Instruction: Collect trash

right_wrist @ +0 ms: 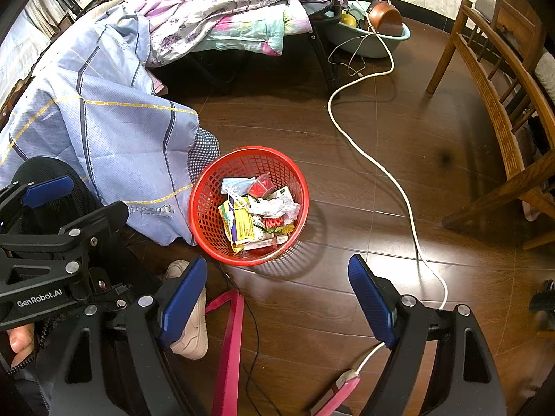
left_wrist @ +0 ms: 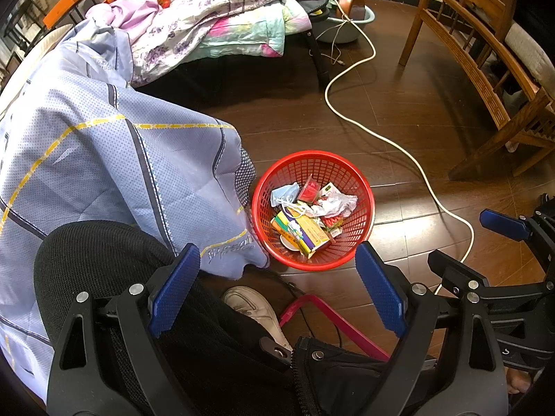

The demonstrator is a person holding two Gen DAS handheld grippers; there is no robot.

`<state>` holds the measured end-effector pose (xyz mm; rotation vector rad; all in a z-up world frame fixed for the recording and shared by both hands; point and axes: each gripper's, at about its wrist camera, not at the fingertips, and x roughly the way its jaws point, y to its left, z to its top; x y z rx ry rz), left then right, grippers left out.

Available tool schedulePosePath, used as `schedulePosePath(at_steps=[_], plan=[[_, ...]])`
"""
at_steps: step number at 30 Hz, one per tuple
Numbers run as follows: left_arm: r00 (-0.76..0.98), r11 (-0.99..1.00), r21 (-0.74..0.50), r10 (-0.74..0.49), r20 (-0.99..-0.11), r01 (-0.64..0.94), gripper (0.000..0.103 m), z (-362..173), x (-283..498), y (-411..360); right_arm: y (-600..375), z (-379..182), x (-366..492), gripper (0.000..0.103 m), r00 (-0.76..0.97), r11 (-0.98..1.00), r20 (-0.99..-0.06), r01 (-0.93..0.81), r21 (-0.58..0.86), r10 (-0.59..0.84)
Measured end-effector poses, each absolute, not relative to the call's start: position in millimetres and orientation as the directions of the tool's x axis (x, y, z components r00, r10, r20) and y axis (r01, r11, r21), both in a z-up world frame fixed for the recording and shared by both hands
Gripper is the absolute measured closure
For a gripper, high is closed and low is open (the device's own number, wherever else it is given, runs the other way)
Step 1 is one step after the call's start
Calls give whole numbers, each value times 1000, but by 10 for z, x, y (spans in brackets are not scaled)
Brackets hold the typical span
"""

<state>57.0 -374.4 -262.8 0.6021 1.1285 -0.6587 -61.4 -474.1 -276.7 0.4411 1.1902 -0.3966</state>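
Far left: blue quilt [left_wrist: 104, 159] w/ yellow stitch lines hangs off the bed down to the floor, its corner touching the red mesh basket [left_wrist: 360, 187]. Left gripper [left_wrist: 277, 294] near, jaws spread wide, nothing btwn them, over a black-clad knee & a white shoe [left_wrist: 256, 308]. Basket sits on the dark wood floor, mid-scene, holding the trash: face mask [left_wrist: 284, 192], crumpled plastic bag [left_wrist: 334, 204], yellow cartons [left_wrist: 305, 232]. Right gripper [right_wrist: 277, 298] near, jaws also spread, empty. White cable [right_wrist: 381, 170] snakes right of basket; wooden chair [right_wrist: 499, 111] far right.
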Motion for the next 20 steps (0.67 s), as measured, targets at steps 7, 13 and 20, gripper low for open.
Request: schedulePosePath(at_steps=[7,13,20], plan=[[282,667,103,-167,-945,738,15,-2633,569,-3756,-4716,-2771,-608,21,321,848,-945,517,121,-61],[282,669,108,-158,-946,735,15,-2657,538,-3747,-4703,-2776,-602,21,321,847,-945,517,124,-58],[280,668,101,-166,-946,737,15,-2638,553,-3743,-4728,-2777,-604,21,322,848,-945,516,124,-58]])
